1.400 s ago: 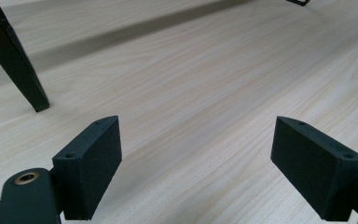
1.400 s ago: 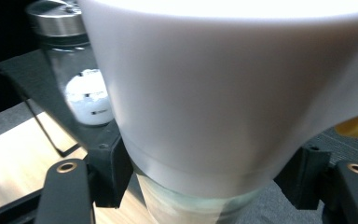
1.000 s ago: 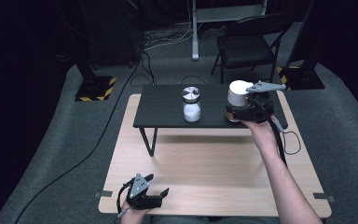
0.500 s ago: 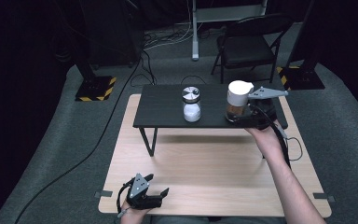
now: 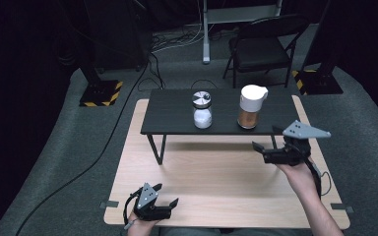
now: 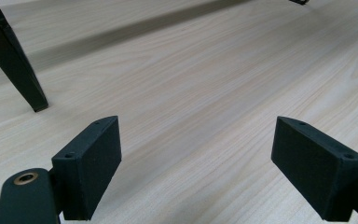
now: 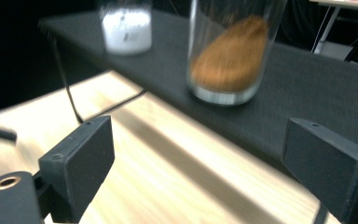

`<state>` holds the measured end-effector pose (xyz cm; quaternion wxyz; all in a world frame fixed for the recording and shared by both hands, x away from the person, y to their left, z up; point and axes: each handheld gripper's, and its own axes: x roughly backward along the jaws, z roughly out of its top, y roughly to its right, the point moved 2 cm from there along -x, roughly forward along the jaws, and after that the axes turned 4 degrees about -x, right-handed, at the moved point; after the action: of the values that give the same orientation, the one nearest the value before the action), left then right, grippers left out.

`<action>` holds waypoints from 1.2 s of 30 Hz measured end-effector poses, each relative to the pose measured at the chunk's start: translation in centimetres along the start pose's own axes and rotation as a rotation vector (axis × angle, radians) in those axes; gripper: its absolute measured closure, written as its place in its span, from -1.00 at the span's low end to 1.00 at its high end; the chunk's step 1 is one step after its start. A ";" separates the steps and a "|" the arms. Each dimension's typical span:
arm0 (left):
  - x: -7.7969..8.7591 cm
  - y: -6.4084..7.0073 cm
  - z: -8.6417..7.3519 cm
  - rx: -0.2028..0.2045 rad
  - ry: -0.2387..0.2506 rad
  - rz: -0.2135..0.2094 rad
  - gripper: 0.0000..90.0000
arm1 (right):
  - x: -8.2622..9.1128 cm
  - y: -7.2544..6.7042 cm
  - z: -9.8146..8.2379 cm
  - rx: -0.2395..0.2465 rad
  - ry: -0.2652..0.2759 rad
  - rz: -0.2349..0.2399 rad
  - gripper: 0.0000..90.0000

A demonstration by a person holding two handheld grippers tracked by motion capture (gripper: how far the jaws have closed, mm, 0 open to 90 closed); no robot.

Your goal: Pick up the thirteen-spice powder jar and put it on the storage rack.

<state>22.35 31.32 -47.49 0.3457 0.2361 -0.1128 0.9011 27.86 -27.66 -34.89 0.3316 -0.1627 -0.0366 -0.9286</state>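
High view: right gripper (image 5: 268, 149), jaws just opened, empty, lower right of brown-powder jar (image 5: 251, 107); white shaker (image 5: 202, 110) left; left gripper (image 5: 166, 199) released.

A folding chair (image 5: 258, 46) stands behind the wooden table (image 5: 216, 182).

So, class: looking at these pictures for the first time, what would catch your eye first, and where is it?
Most striking are two containers on the low black shelf: a clear white-lidded jar of brown powder toward its right and a smaller shaker of white grains near its middle. In front of the jar, the right gripper hangs over the wooden table, jaws open and empty.
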 end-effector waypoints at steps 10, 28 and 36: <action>-0.1 0.1 0.0 0.000 -0.003 0.002 -0.66 | 4.4 -0.4 -9.0 -0.042 0.035 -0.030 -0.82; -0.2 0.1 0.1 -0.008 -0.006 -0.004 -0.66 | 6.5 -2.0 -16.9 -0.093 -0.061 -0.086 -0.78; -0.2 0.1 0.2 -0.009 -0.009 -0.004 -0.66 | 6.2 -1.9 -16.8 -0.095 -0.099 -0.093 -0.73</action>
<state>22.47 31.06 -47.46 0.3480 0.2390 -0.1181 0.8988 17.50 -32.91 -48.67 0.2779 -0.2222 -0.0164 -0.9344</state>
